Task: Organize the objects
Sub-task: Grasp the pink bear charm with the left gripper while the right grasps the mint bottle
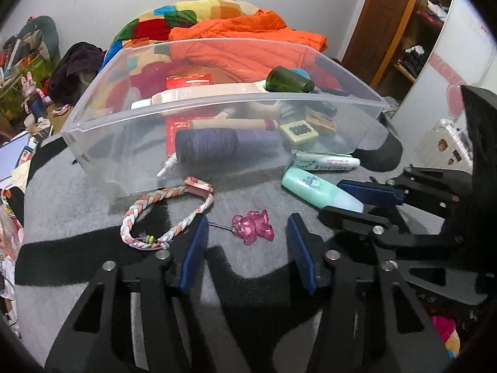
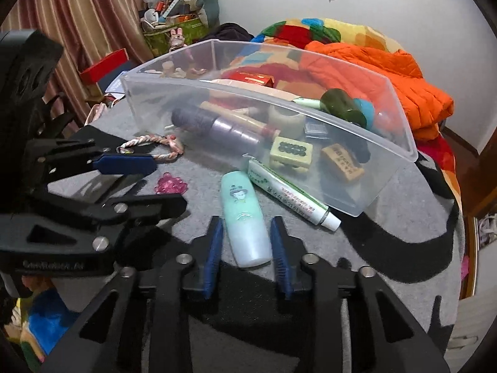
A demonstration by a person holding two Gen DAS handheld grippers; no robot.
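A pink translucent charm (image 1: 254, 230) lies on the grey cloth between the fingertips of my left gripper (image 1: 247, 219), which is open and not touching it. A mint-green bottle (image 2: 245, 192) lies on its side, its base between the blue pads of my right gripper (image 2: 247, 219). Both pads rest against its sides. In the left wrist view the same bottle (image 1: 313, 186) shows at the right, with a right finger on either side. A braided bracelet (image 1: 167, 211) lies left of the charm. Behind both stands a clear plastic bin (image 1: 217, 105).
A white and green tube (image 2: 289, 192) lies against the bin's front wall (image 2: 357, 186), beside the bottle. Inside the bin are a purple thread spool (image 1: 206, 144), a mahjong tile (image 1: 298, 130), a green cup (image 1: 287, 80) and several other items. Orange bedding (image 1: 248, 40) lies behind. The round table's edge curves close in front.
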